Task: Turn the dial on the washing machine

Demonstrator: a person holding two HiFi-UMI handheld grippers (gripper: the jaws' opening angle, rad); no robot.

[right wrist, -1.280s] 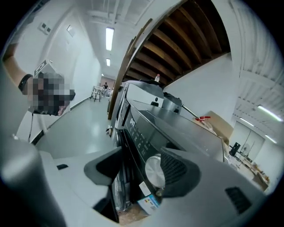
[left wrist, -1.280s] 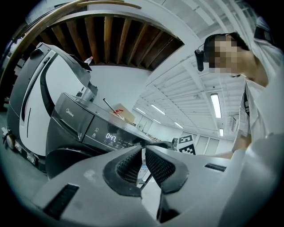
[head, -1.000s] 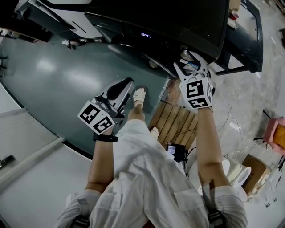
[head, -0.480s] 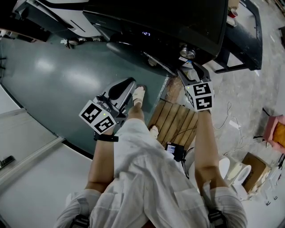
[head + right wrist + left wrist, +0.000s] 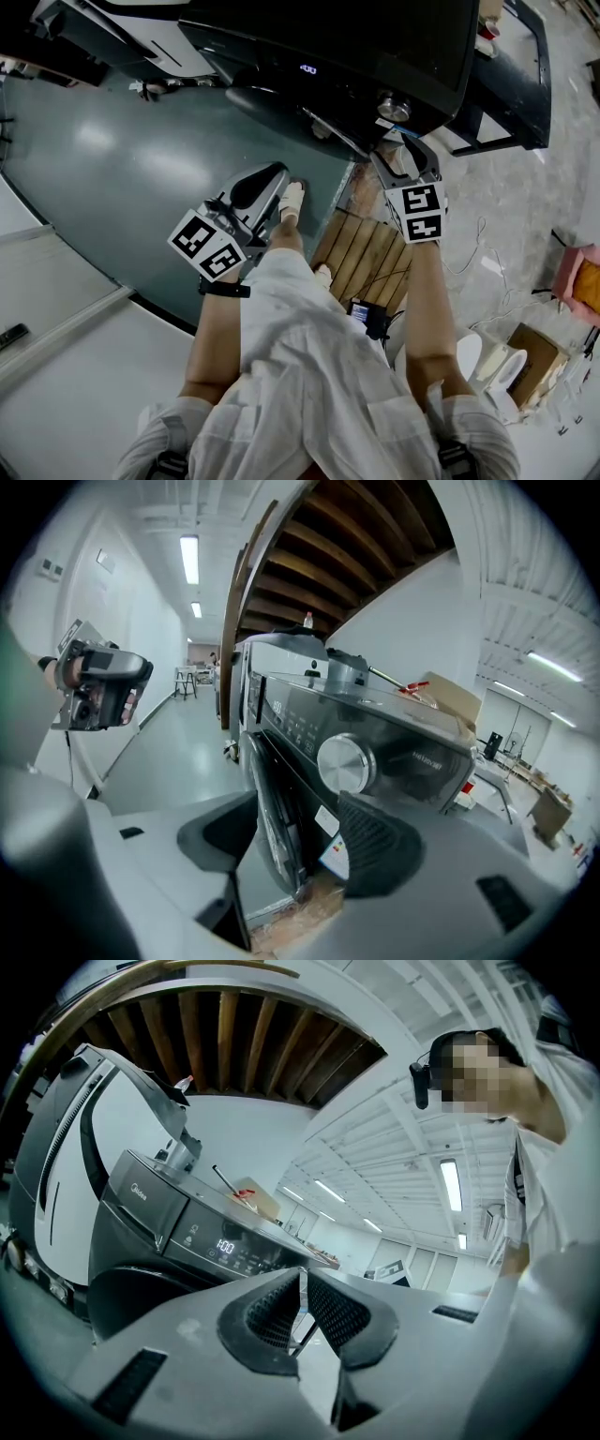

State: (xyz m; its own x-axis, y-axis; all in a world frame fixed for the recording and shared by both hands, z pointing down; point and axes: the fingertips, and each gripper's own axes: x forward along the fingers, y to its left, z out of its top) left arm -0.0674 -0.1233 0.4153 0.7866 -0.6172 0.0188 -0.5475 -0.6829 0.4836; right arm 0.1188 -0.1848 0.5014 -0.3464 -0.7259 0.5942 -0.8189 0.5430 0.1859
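Observation:
The dark washing machine (image 5: 356, 47) stands in front of me, with its lit display (image 5: 307, 67) on the front panel. Its silver dial (image 5: 394, 107) sits at the panel's right end. My right gripper (image 5: 400, 152) hangs just below the dial, apart from it, jaws open and empty. In the right gripper view the dial (image 5: 345, 761) shows above and between the open pads of the right gripper (image 5: 295, 834). The machine's door (image 5: 274, 808) looks slightly ajar. My left gripper (image 5: 267, 183) is held lower left, shut on nothing. The left gripper (image 5: 302, 1302) faces the display (image 5: 225, 1247).
A wooden pallet (image 5: 370, 258) lies on the floor under the right arm. My sandalled foot (image 5: 292, 202) rests on the teal floor (image 5: 122, 169). A cardboard box (image 5: 530, 361) and loose cables lie at the right. A white machine (image 5: 141, 37) stands at the upper left.
The right gripper has drawn back a little from the dial, which now shows fully. The left gripper has barely moved.

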